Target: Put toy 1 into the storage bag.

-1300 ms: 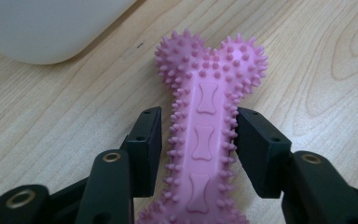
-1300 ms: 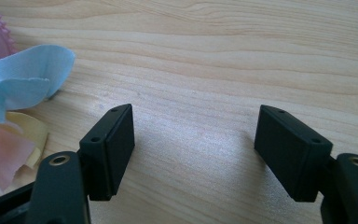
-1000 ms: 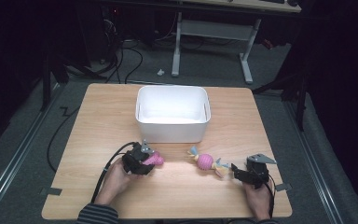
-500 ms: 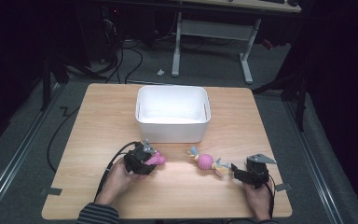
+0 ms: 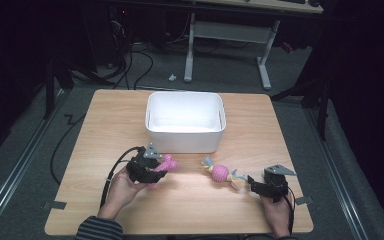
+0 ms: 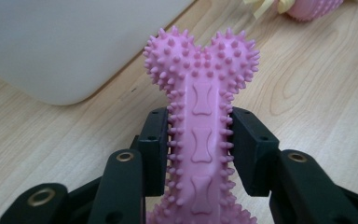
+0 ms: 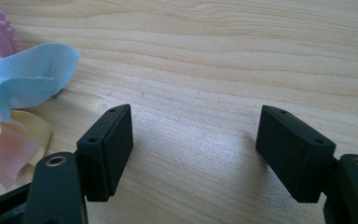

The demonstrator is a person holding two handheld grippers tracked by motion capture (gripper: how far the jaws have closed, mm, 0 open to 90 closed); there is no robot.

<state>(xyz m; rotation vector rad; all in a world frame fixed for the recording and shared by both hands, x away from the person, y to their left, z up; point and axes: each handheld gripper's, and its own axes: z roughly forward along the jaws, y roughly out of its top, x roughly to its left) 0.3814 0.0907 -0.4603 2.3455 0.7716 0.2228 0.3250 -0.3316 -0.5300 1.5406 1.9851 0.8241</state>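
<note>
A pink spiky bone toy [image 6: 200,93] is clamped by its shaft between the pads of my left gripper [image 6: 200,154], which is shut on it. From above, the bone [image 5: 169,163] sticks out of the left gripper [image 5: 159,171] just above the table, in front of the white bin [image 5: 185,142]. A pink spiky ball with pastel ribbons [image 5: 221,173] lies right of centre. My right gripper [image 5: 253,186] sits low just right of it. Its jaws have just been opening and the right gripper [image 7: 196,149] stands open over bare wood, the ribbons [image 7: 23,84] to its left.
The wooden table [image 5: 130,115] has bare room on both sides of the bin. Beyond its far edge is a dark floor with cables [image 5: 135,65] and a desk frame [image 5: 230,35].
My left gripper has risen a little with the pink bone in it. The right hand has stayed where it was.
</note>
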